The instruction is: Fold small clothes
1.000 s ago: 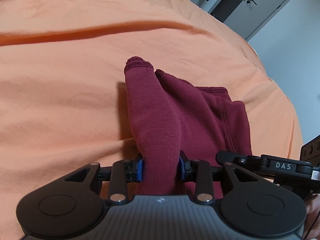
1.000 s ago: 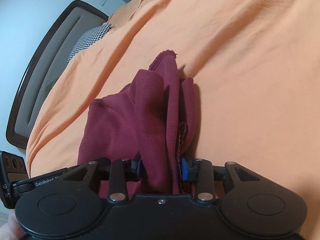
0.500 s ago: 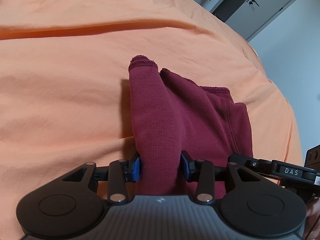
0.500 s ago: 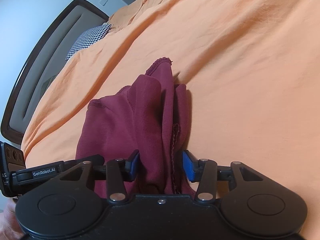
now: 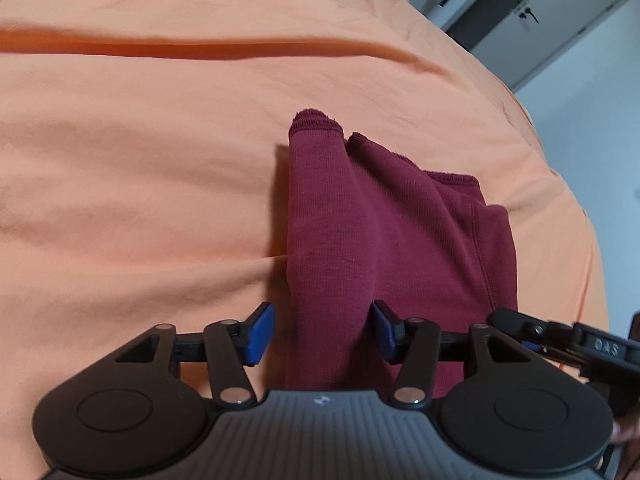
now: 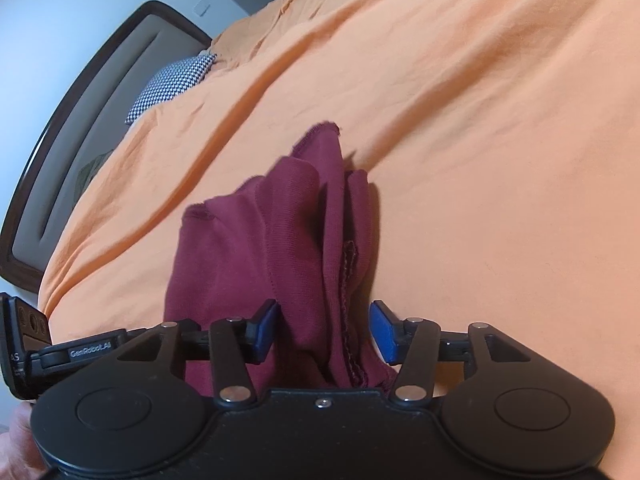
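A small dark red knit garment (image 5: 360, 240) lies folded in bunched layers on the orange bedsheet (image 5: 140, 160). My left gripper (image 5: 322, 330) is open, its blue pads (image 5: 260, 332) spread on either side of a raised fold of the cloth. In the right wrist view the same garment (image 6: 288, 248) runs between the pads of my right gripper (image 6: 324, 330), which is also open, with the right pad (image 6: 382, 330) clear of the fabric. Each gripper shows at the edge of the other's view.
The orange sheet (image 6: 480, 160) spreads wide with long creases. A dark-framed headboard (image 6: 80, 128) and a checked pillow (image 6: 172, 84) lie at the far left of the right view. A grey door (image 5: 540, 20) stands beyond the bed's corner.
Both grippers have gone from shut on the garment to open, the right one first. The raised folds have sunk slightly and stay where they were.
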A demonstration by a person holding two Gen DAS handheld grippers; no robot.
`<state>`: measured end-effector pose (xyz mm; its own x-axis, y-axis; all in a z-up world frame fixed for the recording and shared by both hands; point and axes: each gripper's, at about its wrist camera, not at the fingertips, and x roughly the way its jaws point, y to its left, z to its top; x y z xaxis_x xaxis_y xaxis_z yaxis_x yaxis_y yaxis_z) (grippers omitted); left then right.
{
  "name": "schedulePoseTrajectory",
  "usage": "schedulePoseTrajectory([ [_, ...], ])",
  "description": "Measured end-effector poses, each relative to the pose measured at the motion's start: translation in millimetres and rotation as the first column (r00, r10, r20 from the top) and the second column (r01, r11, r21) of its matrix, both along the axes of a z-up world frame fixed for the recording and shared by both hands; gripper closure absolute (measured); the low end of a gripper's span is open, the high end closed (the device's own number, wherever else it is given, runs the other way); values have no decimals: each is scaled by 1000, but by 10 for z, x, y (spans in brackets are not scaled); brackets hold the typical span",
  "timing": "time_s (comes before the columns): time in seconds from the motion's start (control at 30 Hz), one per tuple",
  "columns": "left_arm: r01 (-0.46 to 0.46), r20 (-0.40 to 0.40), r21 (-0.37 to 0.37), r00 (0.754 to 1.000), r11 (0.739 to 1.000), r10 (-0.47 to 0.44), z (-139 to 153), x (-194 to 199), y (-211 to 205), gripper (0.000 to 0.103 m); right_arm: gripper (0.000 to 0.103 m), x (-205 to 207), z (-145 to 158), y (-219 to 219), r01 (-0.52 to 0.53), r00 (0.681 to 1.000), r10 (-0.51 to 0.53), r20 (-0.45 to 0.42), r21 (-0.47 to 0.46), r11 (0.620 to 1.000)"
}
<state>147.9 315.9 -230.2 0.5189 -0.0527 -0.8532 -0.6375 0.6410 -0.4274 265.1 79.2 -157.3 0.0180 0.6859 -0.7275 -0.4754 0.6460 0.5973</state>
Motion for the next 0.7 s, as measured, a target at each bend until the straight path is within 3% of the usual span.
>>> schedulePoseTrajectory([
  [0.07,10,19,12,1000,1000,-10,74,-7,-34,46,49,-52,91,-25,2,1000,-2,23,10,1000],
  [0.3,26,16,15,1000,1000,-26,198,-100,-207,16,30,-277,349,-48,-11,995,11,104,-2,1000],
  [0.5,16,2,3,1000,1000,-16,215,-165,-317,3,21,-377,444,-35,-16,991,19,130,-21,1000],
  [0.7,-30,11,26,999,999,30,345,-244,-367,1,16,-419,588,-115,-18,990,20,140,-19,1000],
])
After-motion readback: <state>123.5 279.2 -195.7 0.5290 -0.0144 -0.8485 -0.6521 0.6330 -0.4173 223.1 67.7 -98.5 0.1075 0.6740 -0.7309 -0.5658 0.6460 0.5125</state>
